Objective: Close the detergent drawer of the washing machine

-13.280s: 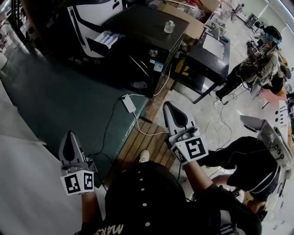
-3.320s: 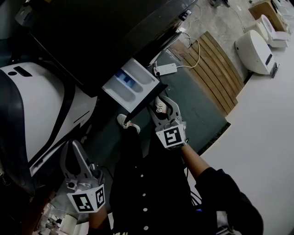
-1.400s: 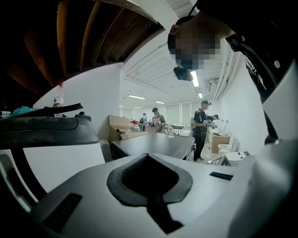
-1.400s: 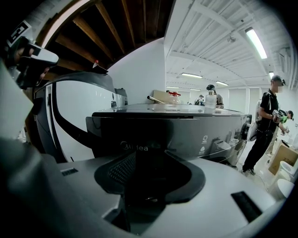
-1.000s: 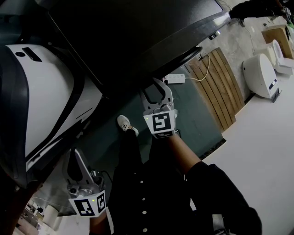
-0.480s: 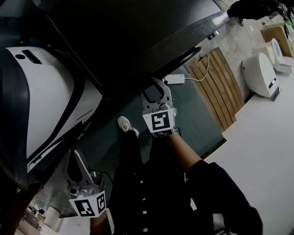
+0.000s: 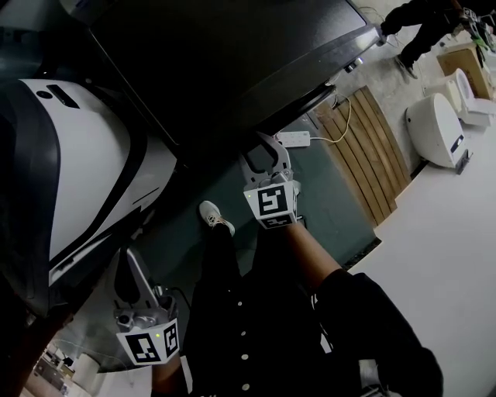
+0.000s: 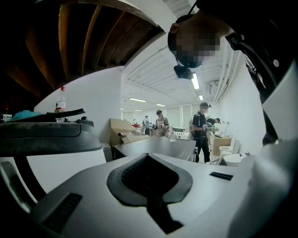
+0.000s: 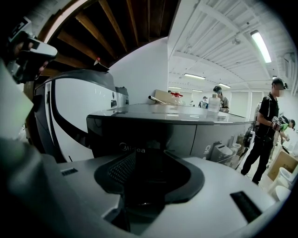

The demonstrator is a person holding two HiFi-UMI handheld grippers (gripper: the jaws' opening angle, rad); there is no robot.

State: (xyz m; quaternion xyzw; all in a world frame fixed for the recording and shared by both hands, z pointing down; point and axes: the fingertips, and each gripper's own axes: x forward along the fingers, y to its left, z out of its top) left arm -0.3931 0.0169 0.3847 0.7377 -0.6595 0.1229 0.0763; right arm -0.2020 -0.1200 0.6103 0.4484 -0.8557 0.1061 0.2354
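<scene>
The black washing machine [image 7: 232, 54] fills the top of the head view. No drawer sticks out of its front. In the right gripper view its dark front panel [image 9: 153, 132] with the brand lettering stands flush just ahead of the jaws. My right gripper [image 7: 263, 155] is close in front of that panel, just under the machine's front edge. Its jaws are closing with nothing between them. My left gripper [image 7: 130, 267] hangs low at the left beside a white appliance [image 7: 77, 178]. It looks open and holds nothing.
A white power strip [image 7: 293, 139] with its cable lies on the green mat [image 7: 325, 201]. Wooden slats [image 7: 372, 147] and a white fixture [image 7: 434, 128] are to the right. My shoe [image 7: 213, 215] is below the machine. Another person [image 7: 426, 23] stands at the top right.
A few seconds ago the white drawer stuck out of the machine; now it is flush. The right gripper has moved up to the panel and has hardly shifted over the last second.
</scene>
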